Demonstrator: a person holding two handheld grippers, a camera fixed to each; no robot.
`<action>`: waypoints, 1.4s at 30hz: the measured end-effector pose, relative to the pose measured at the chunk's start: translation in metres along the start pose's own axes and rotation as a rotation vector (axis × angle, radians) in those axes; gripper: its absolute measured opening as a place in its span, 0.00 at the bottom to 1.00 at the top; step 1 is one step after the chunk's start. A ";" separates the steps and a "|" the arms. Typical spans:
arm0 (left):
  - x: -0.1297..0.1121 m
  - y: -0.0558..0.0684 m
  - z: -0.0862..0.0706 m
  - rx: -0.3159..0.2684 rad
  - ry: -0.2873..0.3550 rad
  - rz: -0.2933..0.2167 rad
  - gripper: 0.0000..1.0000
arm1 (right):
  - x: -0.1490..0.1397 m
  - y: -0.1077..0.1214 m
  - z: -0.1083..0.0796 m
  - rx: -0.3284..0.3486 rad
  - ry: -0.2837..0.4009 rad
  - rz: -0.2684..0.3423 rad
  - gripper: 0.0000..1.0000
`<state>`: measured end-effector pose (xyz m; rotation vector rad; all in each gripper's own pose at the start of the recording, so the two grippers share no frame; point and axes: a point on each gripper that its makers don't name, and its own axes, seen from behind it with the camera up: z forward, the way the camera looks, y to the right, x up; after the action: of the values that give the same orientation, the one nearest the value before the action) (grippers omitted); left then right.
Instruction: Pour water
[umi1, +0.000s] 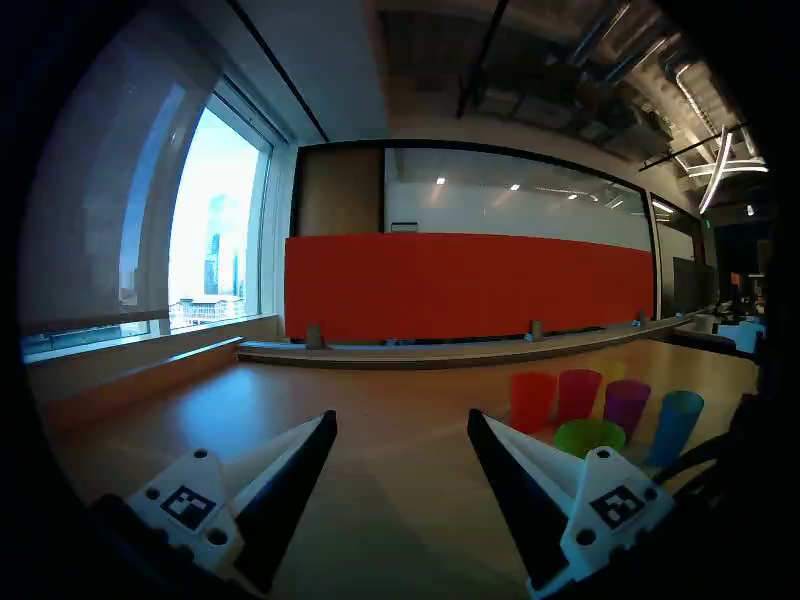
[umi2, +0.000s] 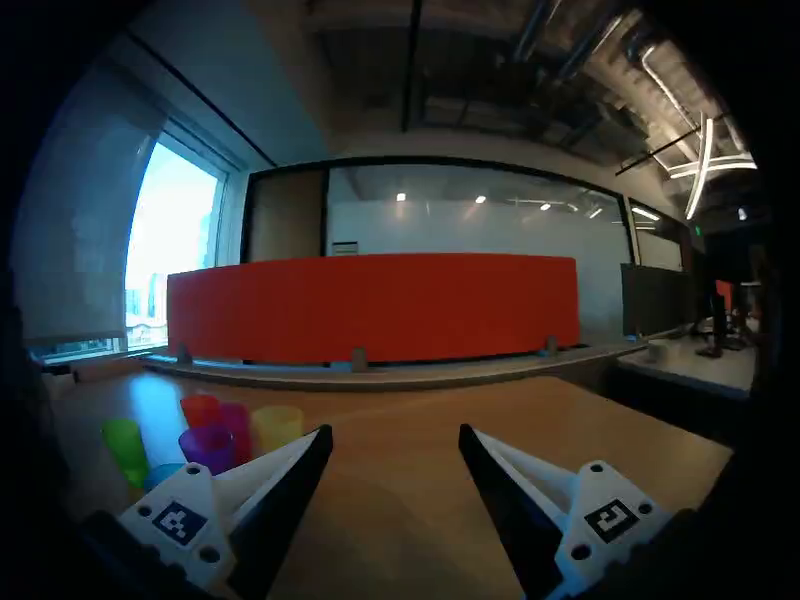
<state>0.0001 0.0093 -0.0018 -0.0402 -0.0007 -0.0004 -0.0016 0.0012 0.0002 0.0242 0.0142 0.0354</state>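
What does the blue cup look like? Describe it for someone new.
Start at the long orange partition behind the wooden table. In the left gripper view, coloured cups cluster before it. The blue cup is rightmost, beside the purple cup, and the only blue one.

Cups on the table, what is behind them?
Behind the cups the wooden table runs to a long red panel, with a glass wall above it. The yellow cup is mostly hidden by the pink cup and purple cup.

You face a wooden tabletop (umi1: 400, 420) backed by an orange divider panel (umi1: 460, 285), a bright window (umi1: 215, 240) beside it, exposed pipes (umi1: 620, 70) overhead.
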 end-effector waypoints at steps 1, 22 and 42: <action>0.000 0.000 0.000 0.000 0.000 0.000 0.97 | 0.000 0.001 0.000 -0.003 0.001 0.001 0.98; 0.000 0.000 0.000 0.000 0.000 0.000 0.97 | -0.014 0.000 0.007 -0.010 -0.011 -0.021 0.99; 0.000 0.000 0.000 0.000 0.000 0.000 0.97 | -0.012 -0.004 0.003 0.002 -0.009 -0.037 0.99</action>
<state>0.0004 0.0089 -0.0014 -0.0403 -0.0008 -0.0001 -0.0133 -0.0037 0.0032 0.0264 0.0055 -0.0018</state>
